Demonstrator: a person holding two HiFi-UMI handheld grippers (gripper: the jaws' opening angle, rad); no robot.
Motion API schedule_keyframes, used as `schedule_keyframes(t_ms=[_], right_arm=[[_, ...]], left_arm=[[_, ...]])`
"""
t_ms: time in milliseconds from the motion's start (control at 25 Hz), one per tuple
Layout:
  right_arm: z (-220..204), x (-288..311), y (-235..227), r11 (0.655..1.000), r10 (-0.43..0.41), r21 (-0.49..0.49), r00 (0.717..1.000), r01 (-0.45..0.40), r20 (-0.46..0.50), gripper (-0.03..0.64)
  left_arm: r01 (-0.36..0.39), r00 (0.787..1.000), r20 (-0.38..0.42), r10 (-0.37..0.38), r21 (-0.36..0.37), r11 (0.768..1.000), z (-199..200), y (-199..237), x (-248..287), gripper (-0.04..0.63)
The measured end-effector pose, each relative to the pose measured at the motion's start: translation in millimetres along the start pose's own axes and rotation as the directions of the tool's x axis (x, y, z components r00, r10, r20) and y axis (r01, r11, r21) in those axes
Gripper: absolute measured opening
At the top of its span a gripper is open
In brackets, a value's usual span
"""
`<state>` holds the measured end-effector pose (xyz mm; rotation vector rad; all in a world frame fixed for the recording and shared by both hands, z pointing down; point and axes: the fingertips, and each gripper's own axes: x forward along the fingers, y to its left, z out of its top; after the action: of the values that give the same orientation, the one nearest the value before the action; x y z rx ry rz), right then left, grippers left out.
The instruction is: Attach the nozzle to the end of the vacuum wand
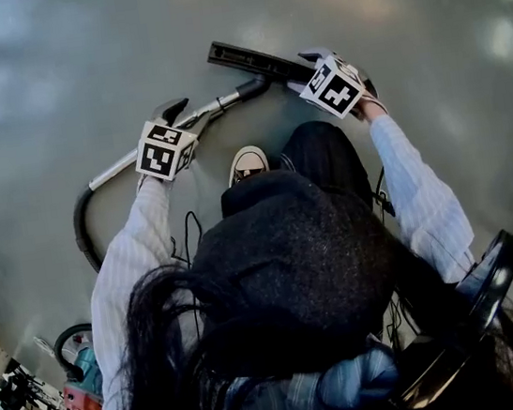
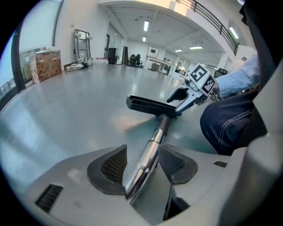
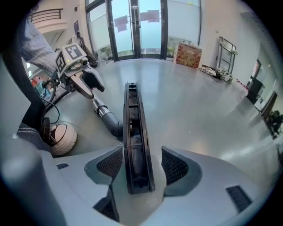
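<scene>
Your left tool (image 2: 142, 164) clamps the wand (image 2: 153, 143); your right tool (image 3: 140, 165) grips the nozzle (image 3: 134, 128) by one end. Your shoe (image 3: 62, 139) sits near their joint, with the hose (image 1: 78, 232) curling behind.

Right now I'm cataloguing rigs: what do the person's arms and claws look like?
Pale blue sleeves cover both arms. The left claw and right claw are grey shells with dark mesh-textured pads, each carrying a cube of black-and-white square markers.
</scene>
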<state>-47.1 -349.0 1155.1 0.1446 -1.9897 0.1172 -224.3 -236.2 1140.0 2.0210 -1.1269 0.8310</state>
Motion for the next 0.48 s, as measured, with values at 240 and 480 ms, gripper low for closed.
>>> schedule_keyframes(t_ms=[240, 480], right_arm=[[4, -55, -3, 0.939, -0.038, 0.34, 0.961, -0.059, 0.272, 0.262], [23, -102, 14, 0.851, -0.101, 0.496, 0.871, -0.175, 0.48, 0.261]], left_arm=[[-0.036, 0.995, 0.096, 0.042, -0.061, 0.998, 14, -10, -14, 0.202], [0.024, 0.958, 0.28, 0.063, -0.295, 0.955, 39, -33, -41, 0.201]])
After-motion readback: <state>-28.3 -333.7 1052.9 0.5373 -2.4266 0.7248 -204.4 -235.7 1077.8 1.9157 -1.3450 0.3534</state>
